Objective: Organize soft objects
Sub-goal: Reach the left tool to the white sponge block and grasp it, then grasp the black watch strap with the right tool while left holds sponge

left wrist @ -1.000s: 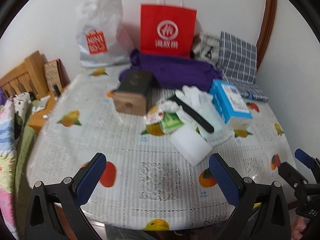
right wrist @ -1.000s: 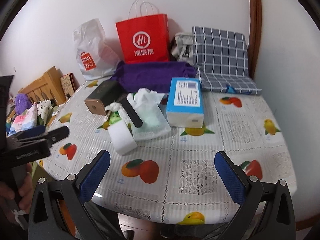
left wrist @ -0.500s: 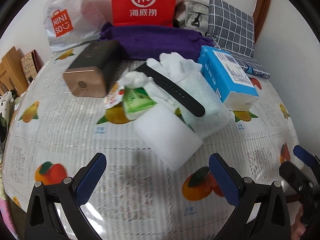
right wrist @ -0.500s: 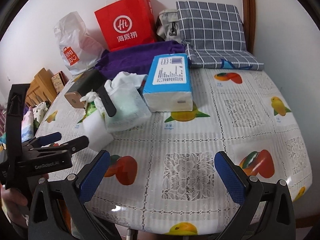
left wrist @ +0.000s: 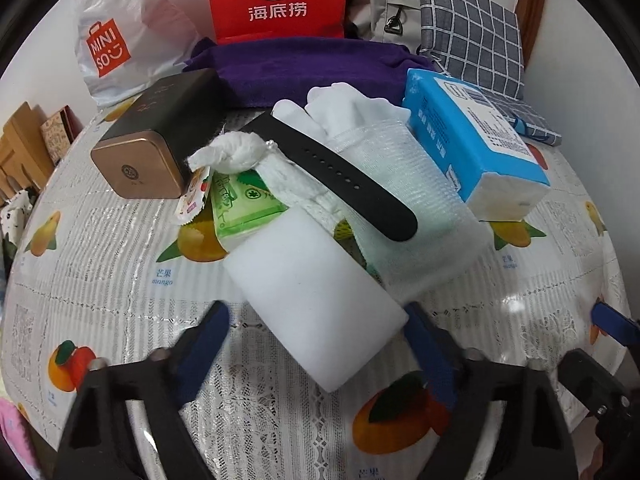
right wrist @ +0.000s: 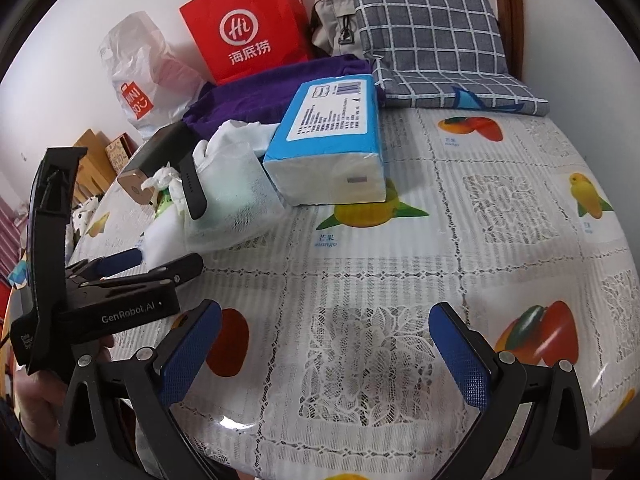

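A white foam block (left wrist: 316,304) lies at the near end of a pile on the fruit-print tablecloth (left wrist: 100,264). My left gripper (left wrist: 316,344) straddles its near corner, jaws closing, pads not pressing on it. Behind it lie a white mesh pouch (left wrist: 404,184), a black strap (left wrist: 336,172), a green packet (left wrist: 240,204), a wadded tissue (left wrist: 236,152) and a blue tissue pack (left wrist: 472,144). My right gripper (right wrist: 326,344) hangs open over bare tablecloth (right wrist: 500,200), nothing between its fingers. The right wrist view also shows the left gripper (right wrist: 132,268) beside the foam block (right wrist: 164,240).
A brown-and-gold tin (left wrist: 156,152) lies left of the pile. Along the back wall sit a purple cloth (left wrist: 304,64), a red paper bag (left wrist: 276,0), a white plastic bag (left wrist: 120,48) and a checked cushion (right wrist: 432,36). A wooden rack (left wrist: 20,140) stands at far left.
Both grippers came down and closer to the table. The left one reached the white foam block, and its jaws narrowed from wide open around it.
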### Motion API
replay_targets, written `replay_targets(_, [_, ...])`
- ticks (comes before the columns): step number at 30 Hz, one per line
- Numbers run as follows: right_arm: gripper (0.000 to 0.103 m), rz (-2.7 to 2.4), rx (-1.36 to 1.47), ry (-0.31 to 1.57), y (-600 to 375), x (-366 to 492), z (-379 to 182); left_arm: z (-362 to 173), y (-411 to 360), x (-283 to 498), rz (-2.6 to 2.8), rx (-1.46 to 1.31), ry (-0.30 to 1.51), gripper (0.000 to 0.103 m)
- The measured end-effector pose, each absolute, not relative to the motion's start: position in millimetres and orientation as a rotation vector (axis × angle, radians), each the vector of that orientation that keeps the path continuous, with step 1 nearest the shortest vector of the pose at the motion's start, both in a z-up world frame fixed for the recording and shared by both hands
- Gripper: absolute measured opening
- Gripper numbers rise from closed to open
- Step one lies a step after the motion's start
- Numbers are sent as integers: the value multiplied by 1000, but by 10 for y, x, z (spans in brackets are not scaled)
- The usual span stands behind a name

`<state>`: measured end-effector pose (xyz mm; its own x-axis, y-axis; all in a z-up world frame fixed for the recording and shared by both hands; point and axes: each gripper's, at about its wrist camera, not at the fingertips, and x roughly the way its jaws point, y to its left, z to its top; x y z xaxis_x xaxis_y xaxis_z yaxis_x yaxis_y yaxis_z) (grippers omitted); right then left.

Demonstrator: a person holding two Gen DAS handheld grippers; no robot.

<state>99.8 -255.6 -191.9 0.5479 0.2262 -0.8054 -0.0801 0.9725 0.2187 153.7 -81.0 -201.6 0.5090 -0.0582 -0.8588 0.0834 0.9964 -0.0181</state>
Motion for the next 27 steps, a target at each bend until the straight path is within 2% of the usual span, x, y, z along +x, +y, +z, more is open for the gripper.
replay_targets(1, [102,187,164,975,-2548,1010,-1922,-2015,-787,1532,-98,13,1036,65])
replay_targets(14, [99,290,98,901,-2033,1215,-1778,-1880,-183,1372,-57,-2,1038,64])
replay_targets(15, [97,305,86,896,-1979,1242,-1764,-1881,-75,1377,-42,-17,1036,64])
replay_targets(17, [79,345,64,905,-1834,1338,-1745,-1889,99,1390,-14,-38,1035,64])
replay_targets(20, [67,365,10,923,-1643,1492,-1761,-1888,287,1399,22,-48,1020,63])
replay_targets(24, [57,358,-48,912,-1459,1661,-1774,-1902,533,1438,54,-71,1012,64])
replay_targets(26, [44,360,-79,923,-1356,1781,-1796,-1933,629,1458,63,-86,1013,64])
replay_targets(27, [42,365,-91,934,-1316,1825,-1815,-1952,673,1465,65,-93,1015,64])
